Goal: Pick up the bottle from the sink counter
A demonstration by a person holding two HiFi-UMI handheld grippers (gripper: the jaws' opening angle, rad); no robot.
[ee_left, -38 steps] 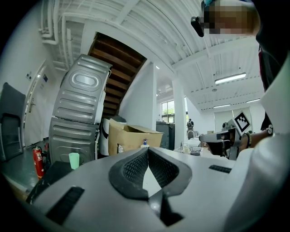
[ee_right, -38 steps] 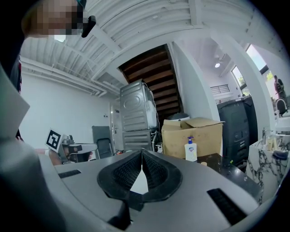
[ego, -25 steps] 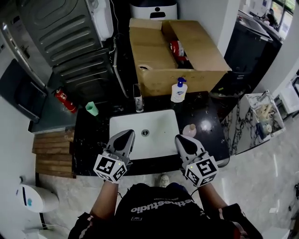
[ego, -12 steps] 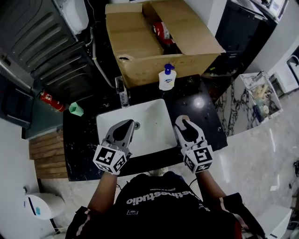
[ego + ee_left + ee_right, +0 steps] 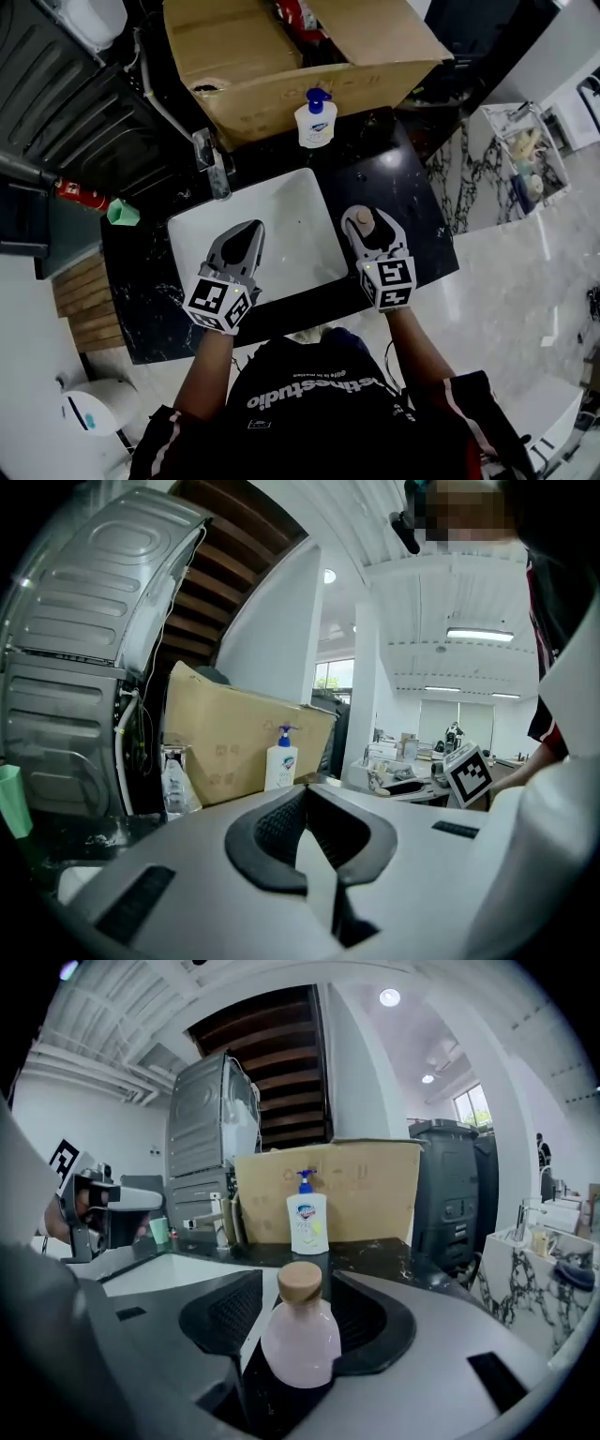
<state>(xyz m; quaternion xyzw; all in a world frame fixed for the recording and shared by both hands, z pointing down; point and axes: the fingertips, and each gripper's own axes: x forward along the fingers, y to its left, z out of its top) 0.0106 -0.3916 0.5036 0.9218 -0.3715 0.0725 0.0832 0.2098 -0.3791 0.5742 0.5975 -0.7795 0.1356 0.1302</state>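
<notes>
Bottle isn't lifted yet, as far as I can judge: it's the little pink one with the tan cap, standing on the black marble surface at about 3 o'clock from the white sink, just off its rim. The right tool is already around it, jaws opening up wide with the bottle sitting between them, and the pads don't look like they're pressing on it. So the approach is pretty much done; what's left is the squeeze and the lift. The left tool hangs over the sink with its jaws closed together, nothing in them. Orientation-wise the bottle is upright, long axis vertical, cap pointing straight up, which is why the head view mostly shows the cap. From the right tool's own view the soap dispenser sits dead ahead at 12 o'clock, well behind the bottle, in front of the cardboard box.
</notes>
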